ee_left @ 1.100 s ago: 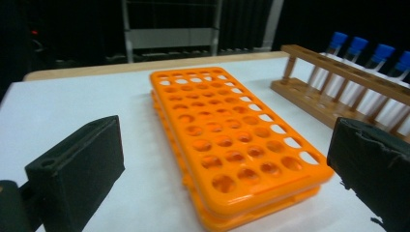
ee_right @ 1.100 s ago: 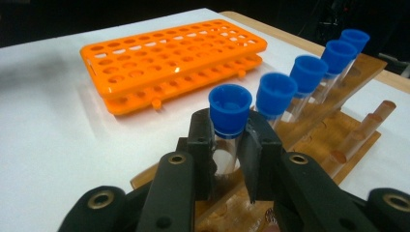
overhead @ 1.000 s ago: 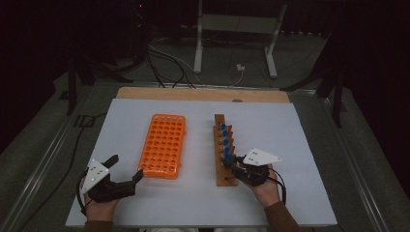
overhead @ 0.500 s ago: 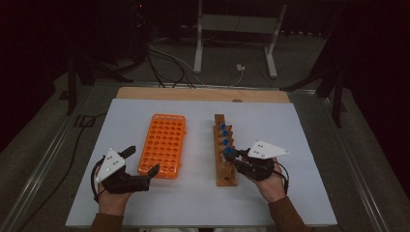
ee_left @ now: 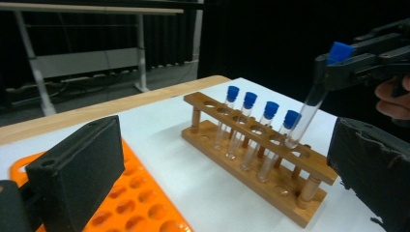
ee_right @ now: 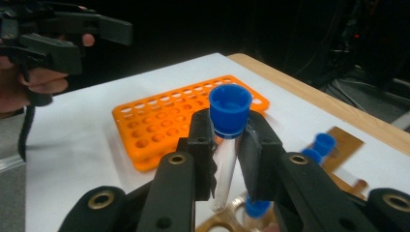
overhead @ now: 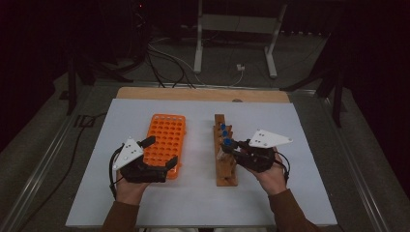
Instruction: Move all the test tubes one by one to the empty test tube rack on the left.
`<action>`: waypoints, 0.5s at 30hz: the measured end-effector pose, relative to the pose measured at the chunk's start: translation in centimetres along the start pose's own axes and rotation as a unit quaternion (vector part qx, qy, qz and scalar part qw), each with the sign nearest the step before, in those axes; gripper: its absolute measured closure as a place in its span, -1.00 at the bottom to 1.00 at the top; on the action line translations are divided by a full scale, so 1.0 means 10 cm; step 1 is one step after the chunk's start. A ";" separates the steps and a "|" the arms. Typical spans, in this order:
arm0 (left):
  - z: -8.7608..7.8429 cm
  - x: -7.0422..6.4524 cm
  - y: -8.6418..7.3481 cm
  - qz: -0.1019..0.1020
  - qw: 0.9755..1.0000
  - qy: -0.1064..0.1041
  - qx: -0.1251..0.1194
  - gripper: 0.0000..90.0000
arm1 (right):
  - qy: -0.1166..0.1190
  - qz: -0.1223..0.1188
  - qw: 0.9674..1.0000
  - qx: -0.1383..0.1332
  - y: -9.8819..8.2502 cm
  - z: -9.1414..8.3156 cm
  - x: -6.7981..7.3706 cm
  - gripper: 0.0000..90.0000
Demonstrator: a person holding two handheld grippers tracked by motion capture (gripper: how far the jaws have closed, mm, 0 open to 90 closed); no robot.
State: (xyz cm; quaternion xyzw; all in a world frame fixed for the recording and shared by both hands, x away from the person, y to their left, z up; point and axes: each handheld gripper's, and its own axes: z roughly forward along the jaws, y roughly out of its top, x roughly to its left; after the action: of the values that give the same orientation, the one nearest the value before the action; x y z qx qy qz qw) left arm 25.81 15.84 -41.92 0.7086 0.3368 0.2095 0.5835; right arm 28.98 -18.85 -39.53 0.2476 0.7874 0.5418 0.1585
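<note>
From the high view, the white worktop (overhead: 300, 193) carries an orange rack (overhead: 165, 141) left of the middle and a wooden rack (overhead: 225, 150) right of the middle, both running from the near edge toward the far edge. The left tool (overhead: 159, 153) sits over the near end of the orange rack, jaws spread apart with nothing between them. The right tool (overhead: 231, 147) sits over the near half of the wooden rack, clamped on a blue-capped tube (overhead: 226, 143).

In the left gripper view, the left tool's two black jaws stand wide at the bottom corners, bare of any load, above the orange rack (ee_left: 140, 203). Beyond lies the wooden rack (ee_left: 251, 154) with four capped tubes (ee_left: 256, 130) standing in a row. The right tool (ee_left: 338, 67) grips the tube (ee_left: 309, 108) just under its blue cap; the tube tilts, its bottom end close over the near end of the wooden rack's top bar.

In the right gripper view, the right tool (ee_right: 228, 145) is pressed onto the clear tube (ee_right: 226, 169) from both sides, just below the cap, the tube's lower end free above the wooden rack (ee_right: 338, 145). The orange rack (ee_right: 179, 121) lies behind, and the left tool (ee_right: 67, 34) hangs at the upper left, jaws apart.
</note>
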 end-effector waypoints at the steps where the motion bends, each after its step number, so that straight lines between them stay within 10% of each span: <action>1: 0.02 -0.01 0.00 0.000 1.000 -0.004 0.001 -0.98 | 0.000 0.000 1.000 0.000 0.00 0.00 0.00 0.69; 15: 0.29 -0.21 0.01 0.019 0.998 -0.043 0.031 -0.81 | 0.036 0.001 0.999 0.006 0.11 0.30 0.18 0.69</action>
State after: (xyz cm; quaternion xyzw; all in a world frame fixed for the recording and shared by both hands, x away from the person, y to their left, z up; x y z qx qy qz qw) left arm 26.39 12.37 -42.30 0.7411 0.3044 0.1798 0.5708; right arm 29.31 -15.16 -39.57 0.2301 0.7955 0.5457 0.1282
